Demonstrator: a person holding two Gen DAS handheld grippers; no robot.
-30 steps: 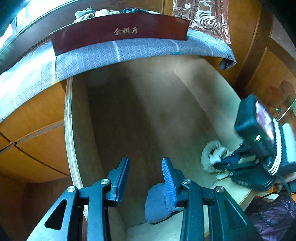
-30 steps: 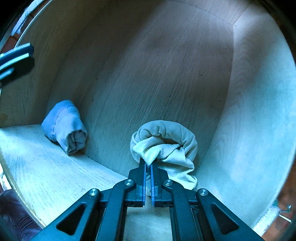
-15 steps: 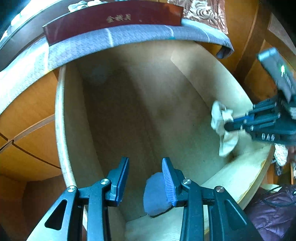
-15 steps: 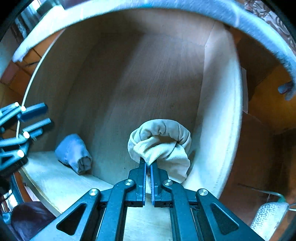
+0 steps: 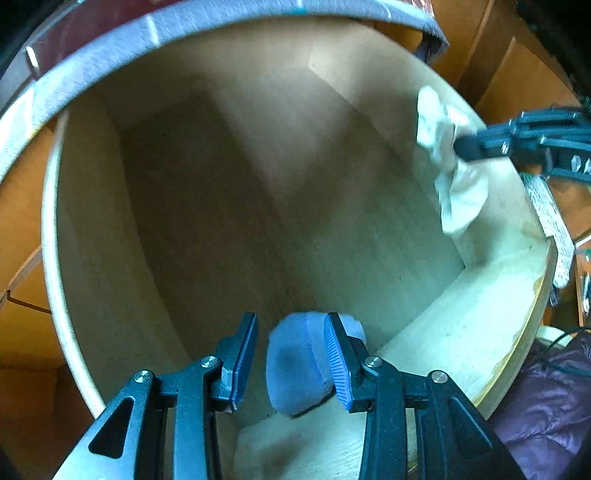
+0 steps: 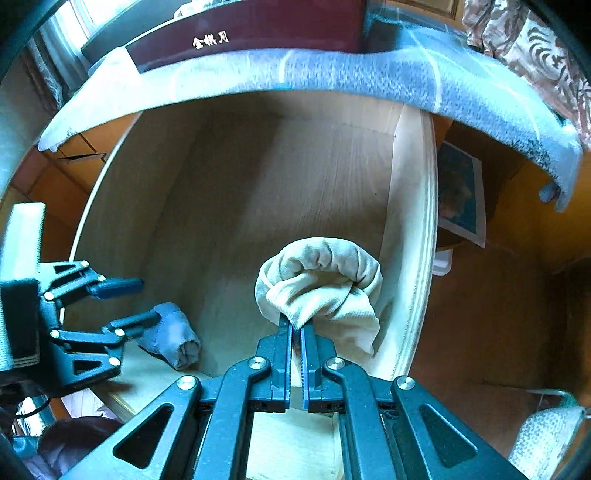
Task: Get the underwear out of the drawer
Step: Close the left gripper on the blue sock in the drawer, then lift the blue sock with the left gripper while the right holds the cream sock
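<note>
A pale wooden drawer stands pulled out. A rolled blue underwear lies in its near corner. My left gripper is open and points down over the roll. The roll sits between its fingers, close to the right-hand pad, with a gap to the other. My right gripper is shut on a cream underwear. That bundle hangs in the air above the drawer's right side.
A grey-blue cloth drapes over the ledge above the drawer, with a dark red box on it. A patterned curtain hangs at the far right. A purple jacket lies beside the drawer's front.
My right gripper has risen from the drawer floor with the cream underwear. My left gripper has sunk towards the blue roll, which now lies between its fingers.
</note>
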